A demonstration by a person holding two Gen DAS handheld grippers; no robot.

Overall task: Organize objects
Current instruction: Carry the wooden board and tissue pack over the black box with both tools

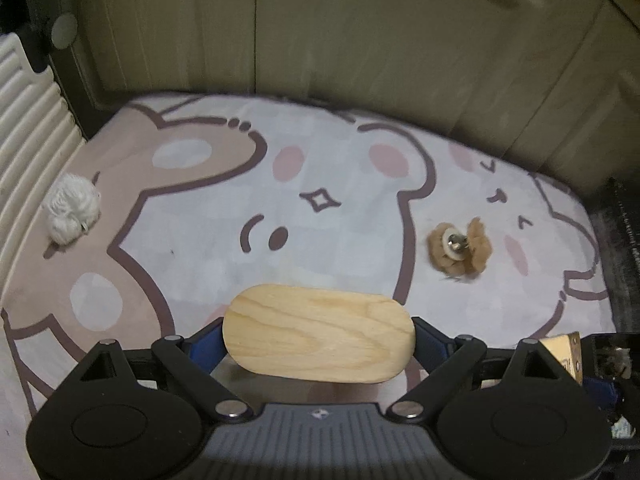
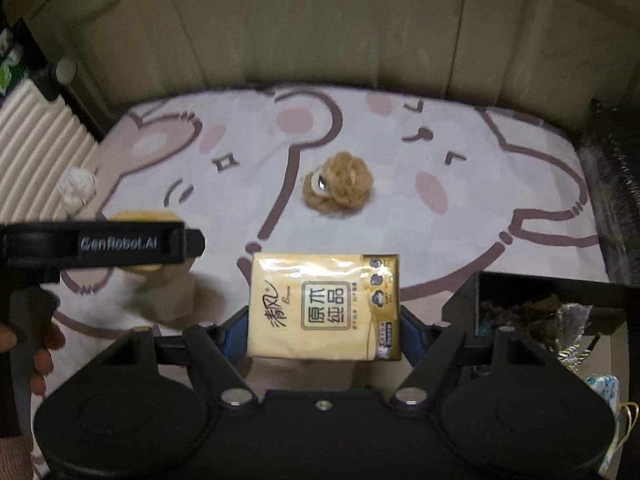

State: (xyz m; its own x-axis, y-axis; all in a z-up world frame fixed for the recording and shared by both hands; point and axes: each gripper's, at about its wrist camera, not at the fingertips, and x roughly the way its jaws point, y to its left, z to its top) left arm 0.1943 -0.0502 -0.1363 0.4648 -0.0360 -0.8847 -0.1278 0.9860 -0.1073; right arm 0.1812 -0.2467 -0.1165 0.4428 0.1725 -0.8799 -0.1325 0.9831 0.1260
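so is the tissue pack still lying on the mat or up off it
Up off it: the tissue pack sits clamped between the right gripper pads, above the mat.

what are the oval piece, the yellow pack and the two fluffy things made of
Oval piece: looks like pale bare wood, grain lines visible, matte. Yellow pack: probably tissues in glossy plastic film; it shows glare and printed text. White fluffy thing: looks like yarn or plush, strands visible. Brown fluffy thing: plush fur with a shiny metal-looking fitting.
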